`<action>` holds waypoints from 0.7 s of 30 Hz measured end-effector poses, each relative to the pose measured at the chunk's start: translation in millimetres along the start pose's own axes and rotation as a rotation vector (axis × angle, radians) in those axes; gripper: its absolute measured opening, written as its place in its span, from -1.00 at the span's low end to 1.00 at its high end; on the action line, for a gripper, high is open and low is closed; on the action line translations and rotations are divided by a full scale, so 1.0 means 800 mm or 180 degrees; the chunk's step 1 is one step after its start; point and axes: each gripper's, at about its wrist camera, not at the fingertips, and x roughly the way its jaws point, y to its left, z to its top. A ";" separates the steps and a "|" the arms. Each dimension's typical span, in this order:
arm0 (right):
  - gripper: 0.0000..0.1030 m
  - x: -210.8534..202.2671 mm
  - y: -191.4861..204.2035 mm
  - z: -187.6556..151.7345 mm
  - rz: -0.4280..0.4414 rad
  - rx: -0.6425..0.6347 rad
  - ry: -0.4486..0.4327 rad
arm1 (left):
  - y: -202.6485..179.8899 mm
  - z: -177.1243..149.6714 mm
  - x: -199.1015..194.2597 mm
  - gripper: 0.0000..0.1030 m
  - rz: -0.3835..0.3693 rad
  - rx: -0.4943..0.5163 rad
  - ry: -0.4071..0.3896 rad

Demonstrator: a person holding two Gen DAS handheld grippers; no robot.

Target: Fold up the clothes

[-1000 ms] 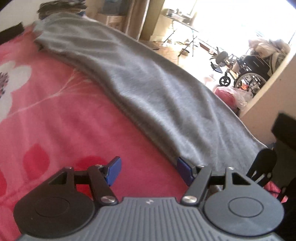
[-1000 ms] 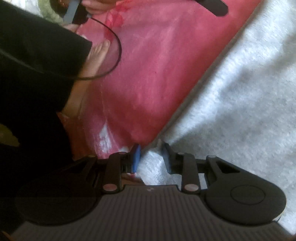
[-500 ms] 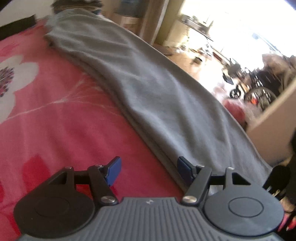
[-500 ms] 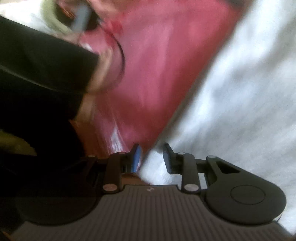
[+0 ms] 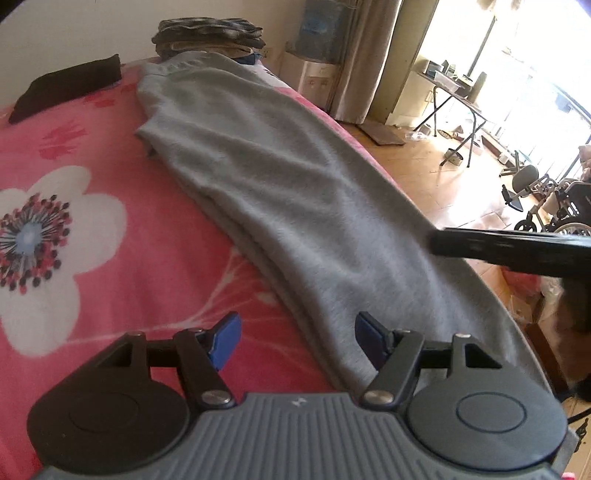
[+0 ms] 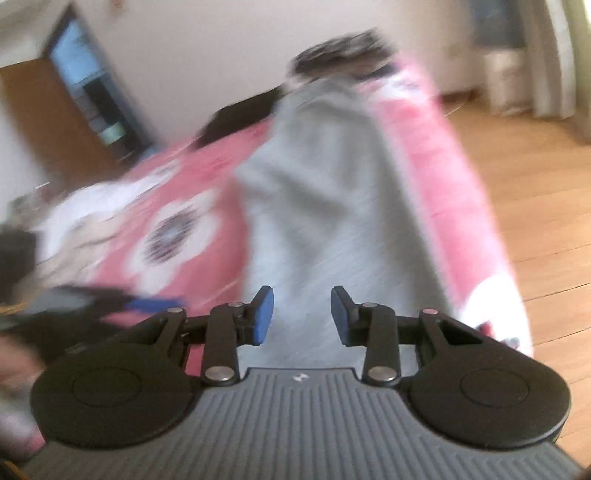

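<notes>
One grey garment (image 5: 295, 206), one dark folded cloth (image 5: 66, 86), one clothes stack (image 5: 208, 35).

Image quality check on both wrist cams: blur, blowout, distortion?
Left wrist: sharp on the grey garment and floral bedspread; window blown out; fisheye bends the bed edge. Right wrist: heavy motion blur across the scene, only the right gripper crisp, jaws opening, nothing between them.

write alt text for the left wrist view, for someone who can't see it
Grey trousers, folded lengthwise, lie along a pink floral bedspread, running away from the open, empty left gripper. A stack of folded clothes sits at the far end, and a blurred black bar crosses in from the right.
</notes>
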 end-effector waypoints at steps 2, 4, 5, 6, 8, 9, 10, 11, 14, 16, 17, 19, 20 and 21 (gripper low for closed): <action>-0.35 0.016 -0.013 0.001 -0.0310 0.0018 -0.0102 | -0.005 0.008 0.012 0.35 -0.0023 0.0028 0.0102; -0.40 0.032 -0.017 -0.005 -0.0566 0.0006 -0.0101 | -0.008 0.017 0.024 0.35 -0.0086 0.0027 0.0192; -0.45 0.040 -0.019 -0.010 -0.0665 0.0024 -0.0110 | -0.010 0.023 0.027 0.35 -0.0082 0.0038 0.0150; -0.48 0.039 -0.019 -0.008 -0.0638 0.0054 -0.0187 | -0.011 0.029 0.029 0.35 -0.0069 0.0054 0.0091; -0.50 0.039 -0.016 -0.001 -0.0646 0.0028 -0.0349 | -0.017 0.041 0.035 0.35 0.0002 0.0187 -0.0090; -0.51 0.041 -0.014 0.004 -0.0673 -0.0019 -0.0431 | -0.021 0.047 0.039 0.33 0.0034 0.0246 -0.0171; -0.53 0.045 -0.015 0.011 -0.0676 -0.0052 -0.0487 | -0.024 0.052 0.043 0.32 0.0064 0.0301 -0.0250; -0.56 0.049 -0.016 0.018 -0.0678 -0.0082 -0.0540 | -0.028 0.057 0.048 0.26 0.0080 0.0338 -0.0310; -0.65 0.058 -0.023 0.032 -0.0632 -0.0113 -0.0624 | -0.038 0.065 0.067 0.03 0.0130 0.0423 -0.0362; -0.68 0.063 -0.022 0.040 -0.0615 -0.0190 -0.0722 | -0.040 0.062 0.082 0.02 0.0179 0.0384 -0.0225; -0.70 0.068 -0.023 0.046 -0.0589 -0.0218 -0.0774 | -0.038 0.060 0.092 0.03 0.0208 0.0361 -0.0113; -0.71 0.078 -0.024 0.056 -0.0488 -0.0196 -0.0831 | -0.036 0.053 0.105 0.02 0.0241 0.0375 0.0001; -0.71 0.087 -0.027 0.059 -0.0440 -0.0204 -0.0794 | -0.036 0.049 0.105 0.02 0.0240 0.0428 -0.0028; -0.71 0.098 -0.030 0.061 -0.0436 -0.0218 -0.0714 | -0.037 0.048 0.104 0.02 0.0251 0.0480 -0.0022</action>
